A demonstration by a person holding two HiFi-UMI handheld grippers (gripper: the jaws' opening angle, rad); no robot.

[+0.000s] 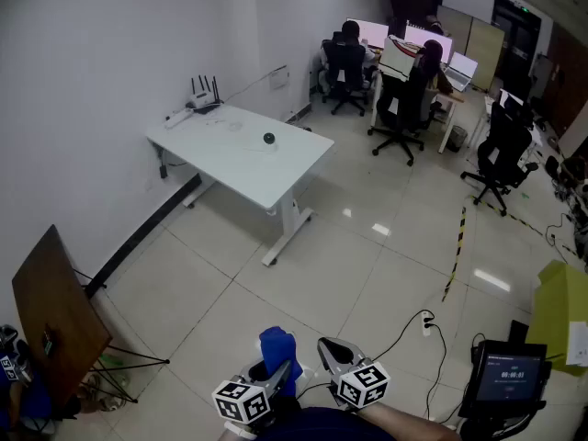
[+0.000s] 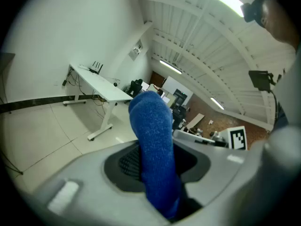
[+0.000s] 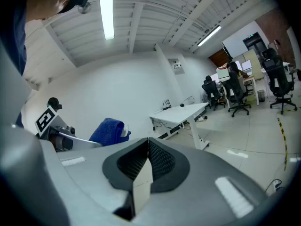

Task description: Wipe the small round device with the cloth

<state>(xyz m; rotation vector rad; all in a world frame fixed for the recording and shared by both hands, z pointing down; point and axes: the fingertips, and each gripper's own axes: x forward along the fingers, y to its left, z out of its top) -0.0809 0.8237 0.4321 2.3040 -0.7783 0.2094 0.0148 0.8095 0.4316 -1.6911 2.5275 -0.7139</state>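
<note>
Across open floor, table; left hand-held gripper clamps cloth.

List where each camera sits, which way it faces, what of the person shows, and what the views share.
Head view: on the person's head, facing forward and steeply down toward the white table; left gripper, right gripper and a forearm show at the bottom.
Left gripper view: on the left gripper, along its jaws shut on the blue cloth, toward the table.
Right gripper view: on the right gripper, along its shut, empty jaws, toward the table.
Shared: all three show table and cloth.
</note>
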